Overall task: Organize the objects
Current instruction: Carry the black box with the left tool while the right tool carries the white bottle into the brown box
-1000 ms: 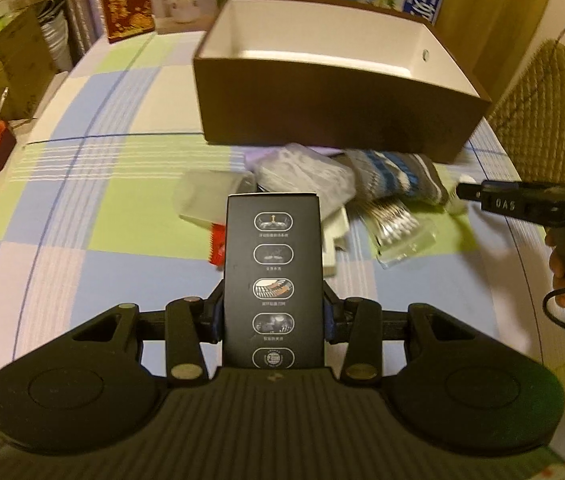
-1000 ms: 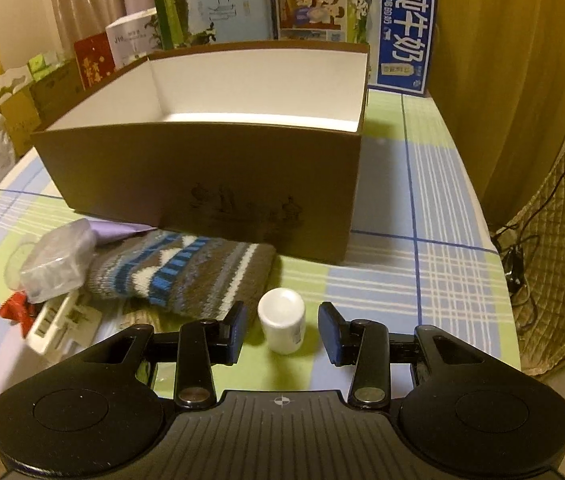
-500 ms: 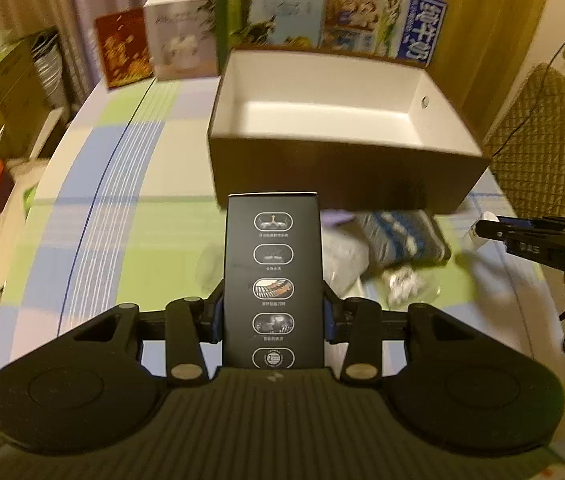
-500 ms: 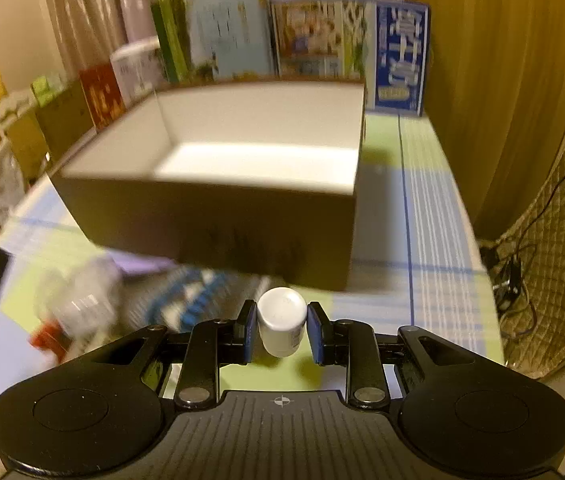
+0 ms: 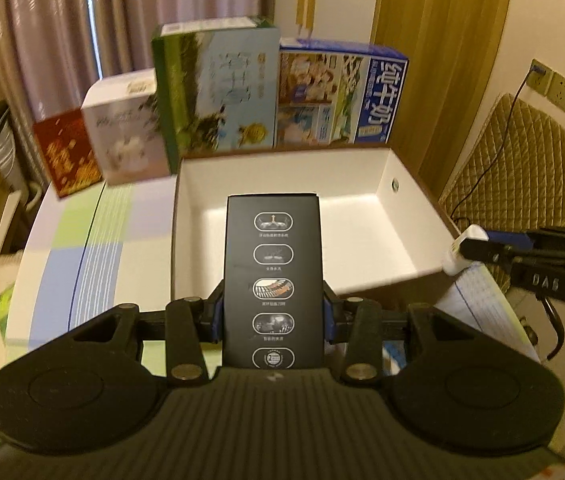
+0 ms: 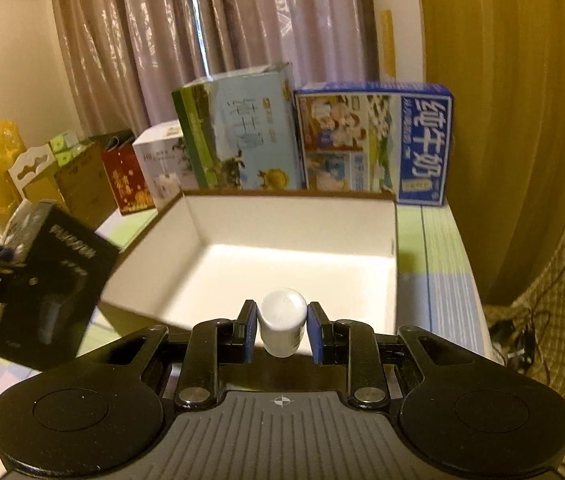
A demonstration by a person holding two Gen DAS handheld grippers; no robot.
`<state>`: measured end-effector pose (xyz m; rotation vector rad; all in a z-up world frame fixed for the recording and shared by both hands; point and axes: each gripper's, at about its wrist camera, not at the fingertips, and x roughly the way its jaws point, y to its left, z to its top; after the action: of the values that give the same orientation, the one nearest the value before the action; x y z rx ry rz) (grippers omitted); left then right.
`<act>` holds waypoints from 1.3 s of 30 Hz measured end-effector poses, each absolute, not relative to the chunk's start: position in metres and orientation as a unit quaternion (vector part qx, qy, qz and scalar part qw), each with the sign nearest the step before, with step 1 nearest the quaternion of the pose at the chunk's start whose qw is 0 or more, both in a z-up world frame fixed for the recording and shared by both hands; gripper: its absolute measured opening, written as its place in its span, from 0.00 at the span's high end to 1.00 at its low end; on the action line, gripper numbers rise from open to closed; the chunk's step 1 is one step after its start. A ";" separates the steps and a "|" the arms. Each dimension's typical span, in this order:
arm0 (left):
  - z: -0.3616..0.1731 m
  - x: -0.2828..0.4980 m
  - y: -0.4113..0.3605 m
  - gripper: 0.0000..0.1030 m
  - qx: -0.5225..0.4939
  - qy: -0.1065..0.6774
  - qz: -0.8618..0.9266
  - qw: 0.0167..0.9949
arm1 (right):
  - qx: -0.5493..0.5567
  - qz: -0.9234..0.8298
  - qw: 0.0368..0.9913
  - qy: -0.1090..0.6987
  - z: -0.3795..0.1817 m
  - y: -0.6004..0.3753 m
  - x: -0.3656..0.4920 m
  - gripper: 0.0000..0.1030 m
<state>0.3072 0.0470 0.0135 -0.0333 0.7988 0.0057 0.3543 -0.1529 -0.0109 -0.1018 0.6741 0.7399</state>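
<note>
Left wrist: the left gripper (image 5: 273, 312), clamped on the black carton (image 5: 273, 276), has risen from the table clutter to above the open brown box (image 5: 410, 200), ready to drop. Right wrist: the right gripper (image 6: 281, 330), pinching a white bottle (image 6: 282, 322), has also lifted to the box's rim. Checked tablecloth (image 6: 430, 248), curtains (image 6: 202, 40) behind.

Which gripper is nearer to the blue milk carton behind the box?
Right. The right gripper, holding the white bottle, is at the box's right side, below the blue carton. The left gripper with the black box is further left.
</note>
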 end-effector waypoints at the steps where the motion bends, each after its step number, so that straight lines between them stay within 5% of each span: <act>1: 0.015 0.316 0.047 0.63 -0.014 0.386 0.000 0.922 | -0.050 0.355 0.876 0.321 -0.009 -0.149 0.358 0.77; 21: -0.048 0.483 0.055 0.63 -0.008 0.454 -0.007 0.891 | -0.043 0.307 0.868 0.387 -0.070 -0.088 0.481 0.77; 39: -0.091 0.552 0.050 0.62 -0.029 0.445 0.024 0.895 | -0.041 0.288 0.865 0.408 -0.101 -0.066 0.522 0.77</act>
<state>0.5519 0.0502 -0.0905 -0.0609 0.9217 0.0506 0.5222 -0.0657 -0.1010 -0.0857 0.8558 0.6031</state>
